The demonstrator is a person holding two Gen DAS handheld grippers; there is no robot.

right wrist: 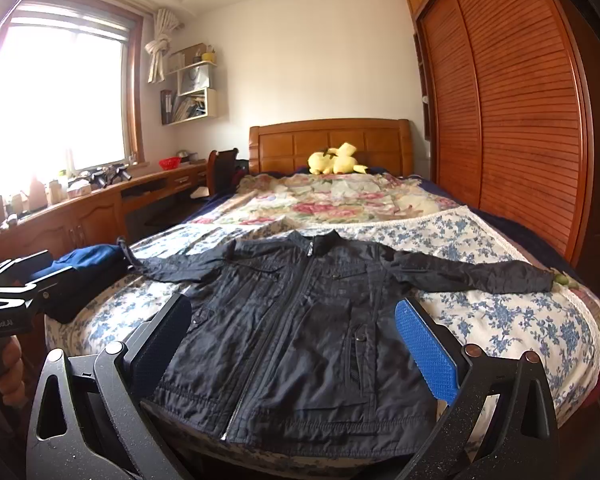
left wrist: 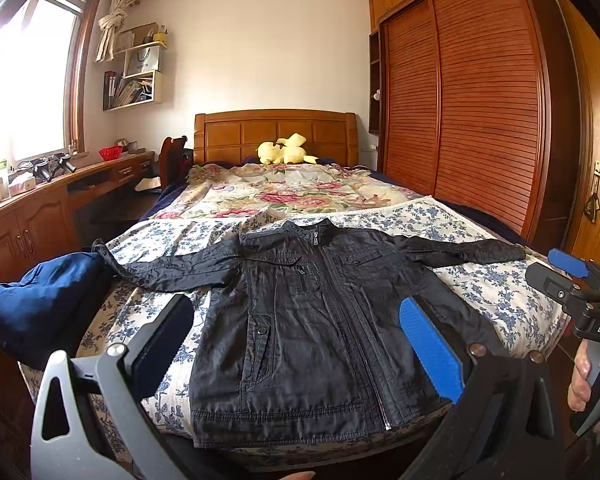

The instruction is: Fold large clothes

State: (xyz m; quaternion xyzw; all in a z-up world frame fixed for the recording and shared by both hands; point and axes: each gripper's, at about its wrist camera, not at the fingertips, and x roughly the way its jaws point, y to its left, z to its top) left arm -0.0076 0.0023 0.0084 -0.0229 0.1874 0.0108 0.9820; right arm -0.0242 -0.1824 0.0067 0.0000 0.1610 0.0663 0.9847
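The left gripper (left wrist: 296, 344) is held above the near edge of the bed (left wrist: 500, 296), angled slightly down, its jaws spread wide with nothing between them. The right gripper (right wrist: 292, 344) is held the same way, jaws wide and empty. In the left view the right gripper's body is seen at the right edge, marked "DAS", with a hand (left wrist: 584, 376) around its handle. In the right view the left gripper's body shows at the left edge, with lettering too small to be read surely. The jacket (left wrist: 312, 320) is laid flat on the blue-flowered cover, front up, zipped, sleeves spread to both sides. A blue garment (left wrist: 40, 300) lies just beside its left sleeve. Farther back a yellow plush (left wrist: 284, 150) rests against the headboard (left wrist: 236, 132).
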